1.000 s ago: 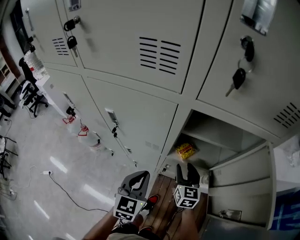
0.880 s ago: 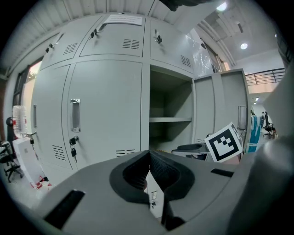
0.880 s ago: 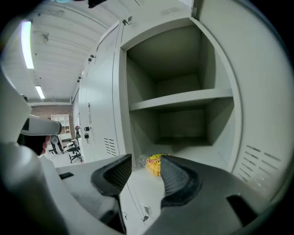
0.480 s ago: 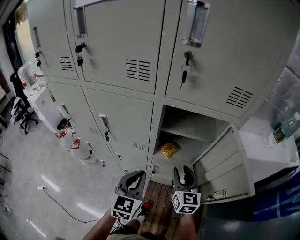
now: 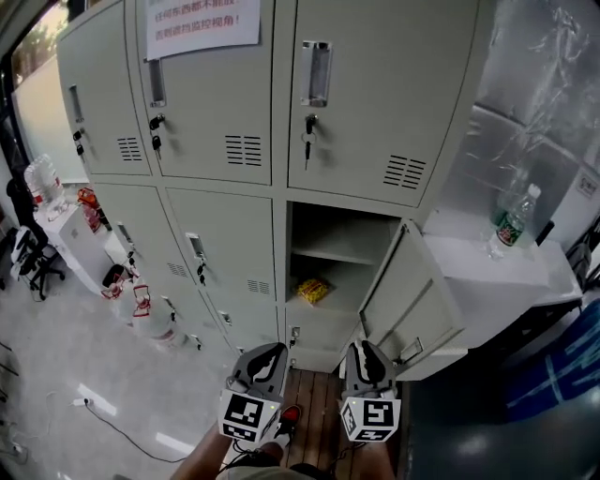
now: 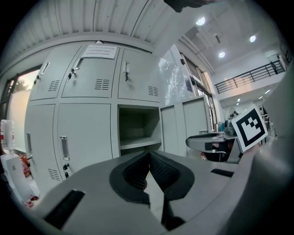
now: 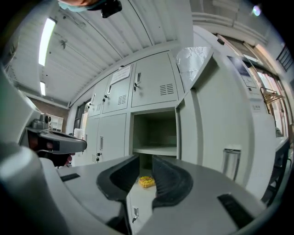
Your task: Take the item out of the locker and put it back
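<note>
The open locker [image 5: 330, 246] has a shelf, and a small yellow packet [image 5: 314, 290] lies in its lower part. Its door [image 5: 410, 302] swings out to the right. Both grippers hang low in the head view, well short of the locker. My left gripper [image 5: 277, 350] is shut with nothing in it; in the left gripper view its jaws [image 6: 149, 156] meet tip to tip. My right gripper [image 5: 362, 348] is closing, with a narrow gap and nothing between the jaws. In the right gripper view the yellow packet [image 7: 146, 181] shows far off through the right gripper [image 7: 146, 161].
Closed lockers with keys [image 5: 307, 136] surround the open one; a paper notice [image 5: 201, 21] hangs at the top. A water bottle [image 5: 508, 223] stands on a white counter [image 5: 511, 272] at right. Water jugs [image 5: 142, 302] sit on the floor at left. A wooden strip [image 5: 315, 412] lies below the grippers.
The head view has pulled back and tilted up, so more of the locker wall shows and the packet looks farther away. The right gripper's jaws have narrowed. The left stays shut.
</note>
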